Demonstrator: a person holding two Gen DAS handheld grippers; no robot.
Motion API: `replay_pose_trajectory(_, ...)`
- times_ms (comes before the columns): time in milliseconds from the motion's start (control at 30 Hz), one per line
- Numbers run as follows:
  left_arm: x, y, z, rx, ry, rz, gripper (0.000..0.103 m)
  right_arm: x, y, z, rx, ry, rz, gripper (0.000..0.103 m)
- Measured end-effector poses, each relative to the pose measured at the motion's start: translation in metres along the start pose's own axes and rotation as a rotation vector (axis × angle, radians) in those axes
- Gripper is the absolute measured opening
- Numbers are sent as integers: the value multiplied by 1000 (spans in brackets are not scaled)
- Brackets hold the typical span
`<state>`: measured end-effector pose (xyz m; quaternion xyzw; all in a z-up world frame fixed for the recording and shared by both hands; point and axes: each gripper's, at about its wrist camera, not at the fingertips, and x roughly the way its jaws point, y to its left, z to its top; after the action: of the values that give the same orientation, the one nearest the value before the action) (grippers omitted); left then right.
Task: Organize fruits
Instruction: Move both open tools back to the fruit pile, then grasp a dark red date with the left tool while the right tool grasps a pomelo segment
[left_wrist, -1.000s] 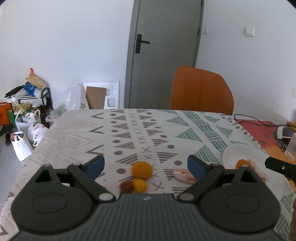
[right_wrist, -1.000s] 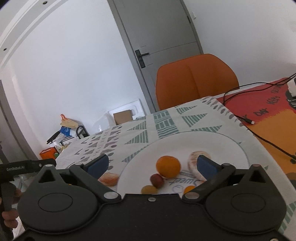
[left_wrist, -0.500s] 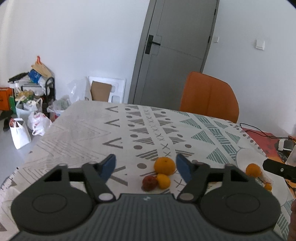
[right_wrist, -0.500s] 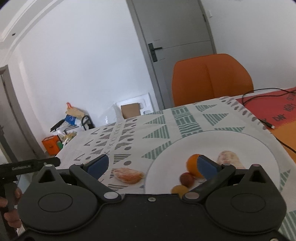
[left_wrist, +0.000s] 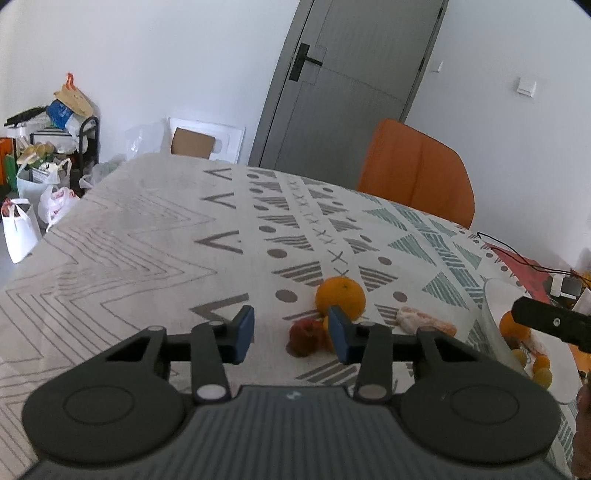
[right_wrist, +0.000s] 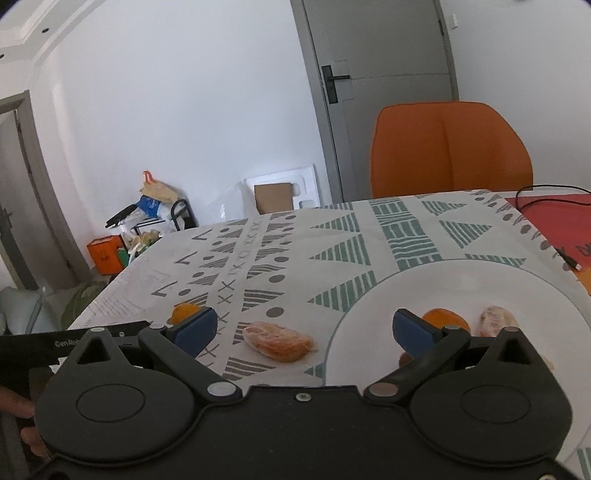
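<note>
Seen only from left gripper (left_wrist: 291, 334), fingers just narrowed with nothing gripped: one orange (left_wrist: 340, 297), one red fruit (left_wrist: 306, 336) on table (left_wrist: 147, 236); from right gripper (right_wrist: 304, 330), fingers wide and empty: one peeled piece (right_wrist: 277, 340) beside plate (right_wrist: 461, 284).

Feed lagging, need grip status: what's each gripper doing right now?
Left gripper: jaws open, just been closing, pressing on nothing.
Right gripper: jaws open wide, holding nothing.
</note>
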<state>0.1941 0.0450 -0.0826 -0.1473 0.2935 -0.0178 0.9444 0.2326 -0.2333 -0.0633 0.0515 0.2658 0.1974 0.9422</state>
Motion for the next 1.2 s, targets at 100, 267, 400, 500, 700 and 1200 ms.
replay_pose_trajectory(100, 5, -1, -3, 10, 21, -5, 42, 7, 3, 1, -13, 15, 12, 101)
replay_pose_trajectory(267, 12, -2, -6, 23, 30, -2, 27, 17, 11, 3, -42, 40, 35, 92)
replay_pose_trajectory(400, 15, 0, -3, 31, 36, -5, 21, 26, 17, 4, -69, 67, 59, 82)
replay_pose_trajectory(500, 11, 4, 1, 20, 26, 3, 21, 35, 22, 5, -86, 100, 78, 70)
replay_pose_trajectory(700, -4, 13, 5, 0, -10, 30, 21, 49, 33, 5, -142, 153, 104, 54)
replay_pose_trajectory(1200, -22, 31, 8, -33, -47, 75, 21, 84, 35, 20, -241, 219, 114, 54)
